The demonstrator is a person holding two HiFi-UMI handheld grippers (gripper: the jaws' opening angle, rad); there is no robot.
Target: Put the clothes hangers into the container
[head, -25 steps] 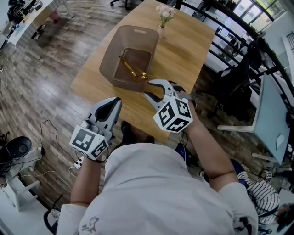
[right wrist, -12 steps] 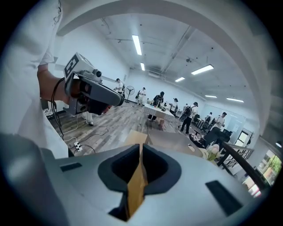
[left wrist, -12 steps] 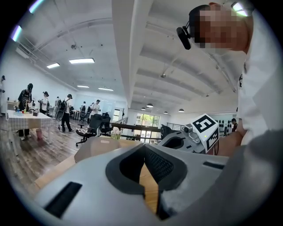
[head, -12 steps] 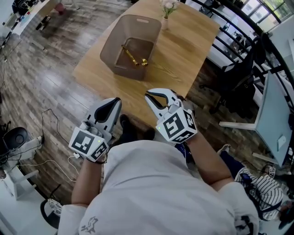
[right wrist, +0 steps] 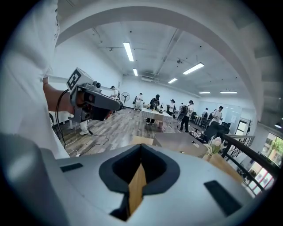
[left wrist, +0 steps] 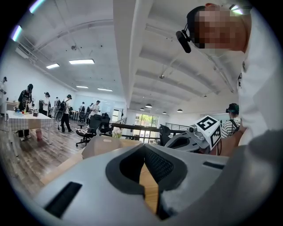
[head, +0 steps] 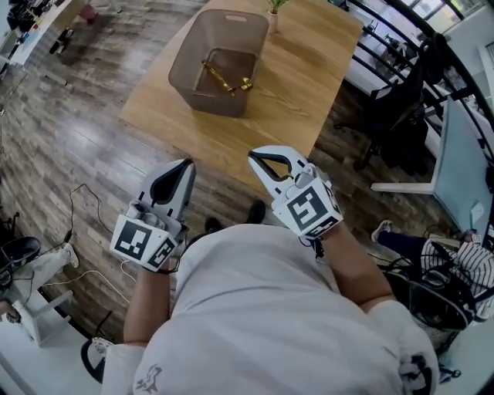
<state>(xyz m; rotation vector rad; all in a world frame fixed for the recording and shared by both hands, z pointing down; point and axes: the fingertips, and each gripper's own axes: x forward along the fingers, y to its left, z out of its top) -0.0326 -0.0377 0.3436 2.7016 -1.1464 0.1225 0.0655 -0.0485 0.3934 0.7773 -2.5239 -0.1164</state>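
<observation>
A brown translucent container (head: 185, 68) stands on the wooden table (head: 293, 85) with gold clothes hangers (head: 224, 79) lying on its bottom. Both grippers hang off the table's near edge, close to my body. My left gripper (head: 186, 163) is shut and empty over the floor. Just short of the table's near corner, my right gripper (head: 253, 157) is shut with nothing between its jaws. In the left gripper view the left gripper (left wrist: 143, 150) points at the container (left wrist: 102, 145). The right gripper (right wrist: 140, 164) also faces the container (right wrist: 179, 141) in the right gripper view.
A small vase with flowers (head: 272, 17) stands at the table's far edge behind the container. Office chairs (head: 401, 116) and a railing lie to the right of the table. Cables (head: 85, 224) trail on the wooden floor at the left. Several people stand far off (right wrist: 185, 112).
The right gripper's jaws have gone from open to shut. Both grippers have drawn back from the container toward my body, and the table now sits farther away.
</observation>
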